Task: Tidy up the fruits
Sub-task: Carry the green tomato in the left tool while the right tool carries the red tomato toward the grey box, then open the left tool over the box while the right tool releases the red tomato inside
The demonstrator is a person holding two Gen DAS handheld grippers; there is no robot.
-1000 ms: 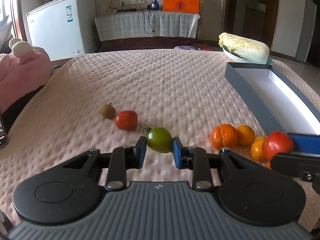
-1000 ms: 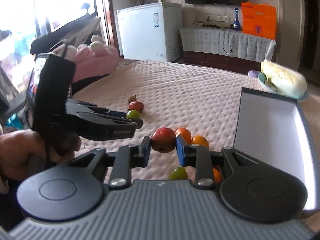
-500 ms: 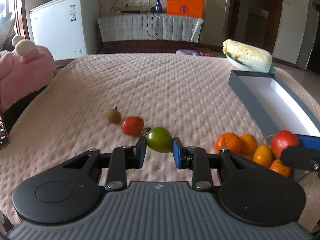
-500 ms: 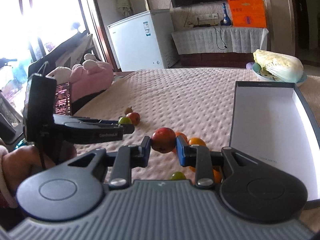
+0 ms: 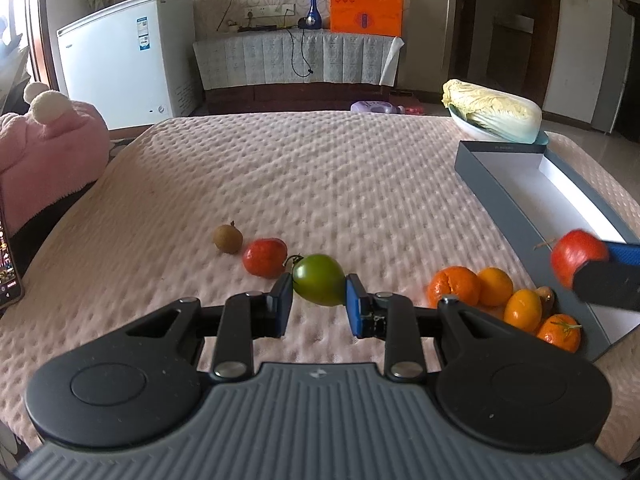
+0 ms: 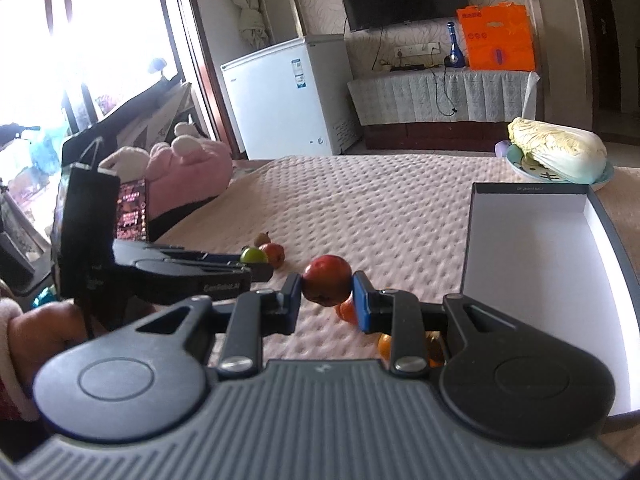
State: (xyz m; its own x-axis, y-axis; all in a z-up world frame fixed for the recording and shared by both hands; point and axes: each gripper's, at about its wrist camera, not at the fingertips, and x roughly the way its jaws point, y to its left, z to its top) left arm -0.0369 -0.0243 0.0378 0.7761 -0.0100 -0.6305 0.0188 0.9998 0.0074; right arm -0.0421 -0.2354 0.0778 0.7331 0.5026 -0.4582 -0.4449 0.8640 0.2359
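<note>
My left gripper is shut on a green tomato and holds it above the pink bedspread. Behind it lie a red tomato and a brown longan. My right gripper is shut on a red fruit, which also shows at the right edge of the left wrist view, raised near the grey box. Several oranges lie clustered beside the box's near corner. The box's white inside holds no fruit.
A cabbage on a plate stands beyond the box. A pink plush toy and a phone are at the left edge of the bed. A white freezer stands behind.
Both grippers have risen with their fruit. The right gripper with the red fruit has moved up and toward the box; the green tomato stays clamped.
</note>
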